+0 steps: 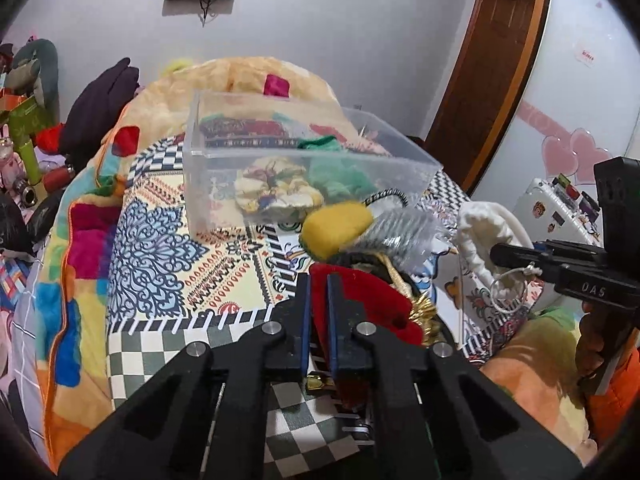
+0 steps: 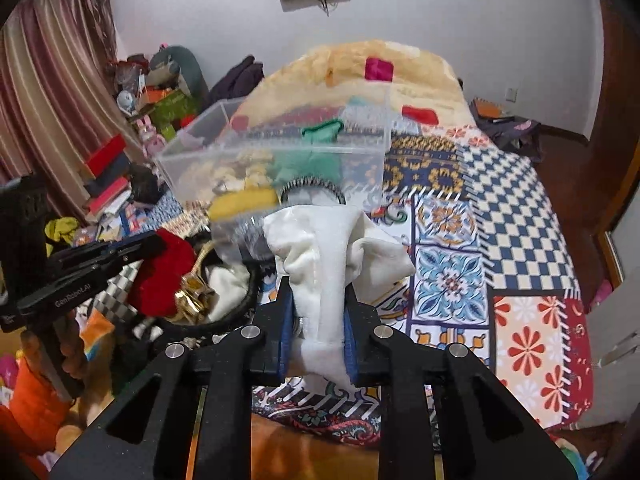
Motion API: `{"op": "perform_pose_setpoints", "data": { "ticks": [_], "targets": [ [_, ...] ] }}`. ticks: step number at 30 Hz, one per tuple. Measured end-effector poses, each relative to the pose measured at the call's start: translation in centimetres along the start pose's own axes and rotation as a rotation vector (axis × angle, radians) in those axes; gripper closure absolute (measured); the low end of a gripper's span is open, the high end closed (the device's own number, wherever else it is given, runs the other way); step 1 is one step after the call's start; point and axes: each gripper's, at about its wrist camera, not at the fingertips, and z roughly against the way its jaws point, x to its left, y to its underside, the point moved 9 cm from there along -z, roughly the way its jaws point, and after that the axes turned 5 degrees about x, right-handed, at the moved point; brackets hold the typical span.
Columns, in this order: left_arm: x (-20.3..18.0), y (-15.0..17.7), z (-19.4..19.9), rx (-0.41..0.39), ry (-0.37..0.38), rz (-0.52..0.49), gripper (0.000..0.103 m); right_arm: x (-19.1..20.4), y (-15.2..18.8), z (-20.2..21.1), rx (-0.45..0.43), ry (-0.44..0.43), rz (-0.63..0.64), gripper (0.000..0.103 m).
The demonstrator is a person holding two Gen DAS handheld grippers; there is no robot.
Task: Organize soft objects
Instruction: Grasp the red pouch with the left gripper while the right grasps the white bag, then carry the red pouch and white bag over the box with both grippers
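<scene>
On a patterned bed, the left gripper clamps a red pouch and the right gripper clamps a white cloth bag, with the clear box lying straight ahead of both.

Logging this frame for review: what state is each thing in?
Left gripper: shut on red pouch.
Right gripper: shut on white pouch.
Clear box: open-topped, soft items inside.
Yellow item: outside the box, blurred.

Even indoor light, fisheye warp w/ dark corners, slight motion blur mid-frame.
</scene>
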Motion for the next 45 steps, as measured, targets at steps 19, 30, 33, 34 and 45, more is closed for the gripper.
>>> {"op": "perform_pose_setpoints", "data": {
  "ticks": [19,30,33,34,45],
  "targets": [
    [-0.5,-6.0,5.8,-0.178,-0.033,-0.041,0.101,1.3,-5.8,3.9,-0.180,0.015,0.062,0.084],
    [-0.6,-11.9,7.8,-0.300,-0.054,-0.076,0.101,2.8,-9.7,4.3,-0.256,0.005,0.104,0.084],
    [-0.4,-13.6,7.9,-0.327,-0.064,-0.081,0.101,3.1,-10.7,4.0,-0.267,0.000,0.106,0.084],
    [-0.3,-14.2,7.9,-0.334,-0.068,-0.081,0.101,3.2,-11.0,3.9,-0.270,-0.003,0.106,0.084],
    [1.7,-17.1,4.5,-0.338,-0.091,-0.040,0.101,2.1,-13.6,0.3,-0.254,0.027,0.081,0.084]
  ]
}}
